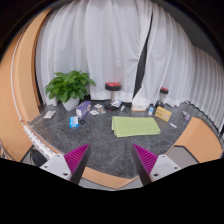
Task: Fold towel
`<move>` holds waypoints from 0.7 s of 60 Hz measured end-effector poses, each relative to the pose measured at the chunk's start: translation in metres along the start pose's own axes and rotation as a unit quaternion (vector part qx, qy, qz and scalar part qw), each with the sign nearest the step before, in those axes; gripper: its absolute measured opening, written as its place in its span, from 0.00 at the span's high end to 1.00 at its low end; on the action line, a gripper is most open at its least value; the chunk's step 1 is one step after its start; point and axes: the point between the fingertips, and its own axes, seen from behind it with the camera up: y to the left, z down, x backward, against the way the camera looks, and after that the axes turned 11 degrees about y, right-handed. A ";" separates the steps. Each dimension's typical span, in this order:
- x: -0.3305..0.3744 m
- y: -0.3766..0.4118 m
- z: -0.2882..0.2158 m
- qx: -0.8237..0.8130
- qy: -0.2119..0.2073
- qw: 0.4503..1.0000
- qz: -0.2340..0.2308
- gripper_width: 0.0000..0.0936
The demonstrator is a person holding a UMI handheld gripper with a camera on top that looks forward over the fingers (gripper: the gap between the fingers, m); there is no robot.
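- Nearest of all, the gripper (112, 160) hangs over the near edge of the dark table (100, 150), its two magenta pads (77, 156) spread well apart and holding nothing.
- Just beyond the fingers and a little to their right lies the towel (135, 125), pale green, flat on the tabletop and, as far as I can tell, already doubled at least once.
- To do this step well, I would bring the fingers low over the towel's near edge, pinch one corner cleanly through all its layers, and carry it across to the far edge without dragging the rest.
- Right of the towel sits a small yellow packet (163, 113), near enough that a wide sweep might knock it.
- Left of the fingers and further off, a blue carton (74, 121) and some small white oddments (97, 109) lie scattered; they look clear of the fold.
- Further left stands a potted plant (69, 88), well apart from the towel.
- Behind the table are two red-topped stools (113, 88), and white curtains (110, 40) close off the back.
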 end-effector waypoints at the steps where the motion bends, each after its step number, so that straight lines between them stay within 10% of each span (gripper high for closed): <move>1: -0.001 0.000 0.001 0.000 0.003 1.000 0.000 0.10; 42: -0.448 -0.042 -0.093 0.011 0.034 0.999 -0.011 0.10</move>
